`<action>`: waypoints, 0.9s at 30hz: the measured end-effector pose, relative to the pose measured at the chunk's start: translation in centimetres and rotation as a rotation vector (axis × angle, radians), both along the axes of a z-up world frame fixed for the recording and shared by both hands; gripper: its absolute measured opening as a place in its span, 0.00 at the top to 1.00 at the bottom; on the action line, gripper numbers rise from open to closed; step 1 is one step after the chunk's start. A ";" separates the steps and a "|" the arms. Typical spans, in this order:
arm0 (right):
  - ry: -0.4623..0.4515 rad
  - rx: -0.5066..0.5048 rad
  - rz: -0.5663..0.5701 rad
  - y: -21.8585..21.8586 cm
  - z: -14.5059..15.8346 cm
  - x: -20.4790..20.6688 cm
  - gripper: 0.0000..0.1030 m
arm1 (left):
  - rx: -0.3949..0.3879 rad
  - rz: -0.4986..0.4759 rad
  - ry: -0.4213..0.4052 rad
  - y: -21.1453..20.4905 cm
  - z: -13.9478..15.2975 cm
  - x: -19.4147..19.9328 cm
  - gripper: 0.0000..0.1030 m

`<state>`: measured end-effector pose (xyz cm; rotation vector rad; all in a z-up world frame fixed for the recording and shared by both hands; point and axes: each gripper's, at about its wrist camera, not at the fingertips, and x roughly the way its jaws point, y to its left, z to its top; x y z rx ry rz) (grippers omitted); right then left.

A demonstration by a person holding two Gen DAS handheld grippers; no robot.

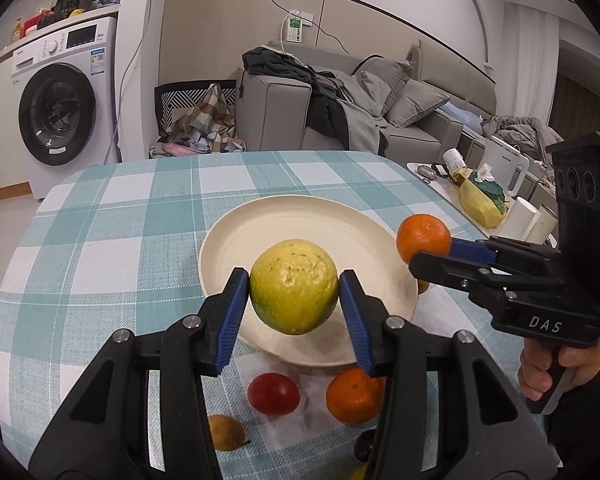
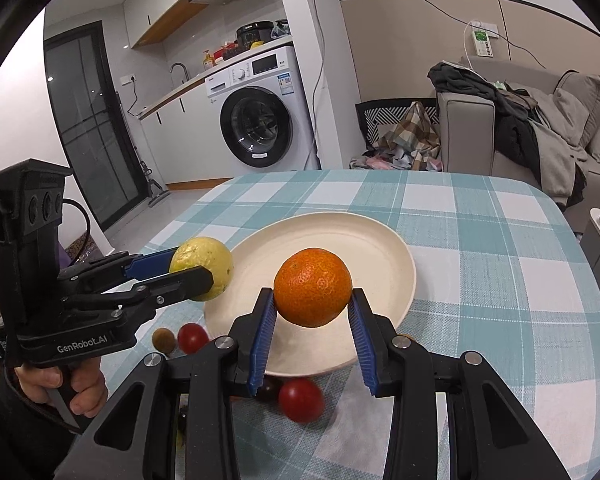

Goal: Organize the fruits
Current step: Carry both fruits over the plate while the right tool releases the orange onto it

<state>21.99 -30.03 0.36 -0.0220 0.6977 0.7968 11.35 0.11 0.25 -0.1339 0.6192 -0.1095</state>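
Left gripper (image 1: 294, 292) tilted downward, clamped on yellow-green fruit (image 1: 294, 286) above the cream plate (image 1: 260, 232), right gripper (image 2: 312, 300) alongside, gripping an orange (image 2: 313, 287) over the same plate, loose fruits (image 1: 274, 394) on the checked surface (image 1: 120, 220) below.

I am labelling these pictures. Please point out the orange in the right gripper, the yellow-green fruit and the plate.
orange (image 2: 313, 286): right wrist view, front peel.
yellow-green fruit (image 1: 294, 286): left wrist view, front skin.
plate (image 2: 380, 236): right wrist view, far rim.
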 end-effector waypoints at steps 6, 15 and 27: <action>0.030 -0.002 -0.017 -0.1 -0.9 1.2 0.63 | -0.001 -0.002 0.017 0.2 -0.8 1.8 0.57; 0.094 -0.062 -0.025 0.5 -3.0 2.3 0.63 | -0.007 0.000 0.056 0.5 -2.5 2.6 0.57; 0.074 -0.079 -0.028 0.9 -3.4 1.8 0.56 | 0.011 -0.003 0.072 0.1 -3.3 3.0 0.57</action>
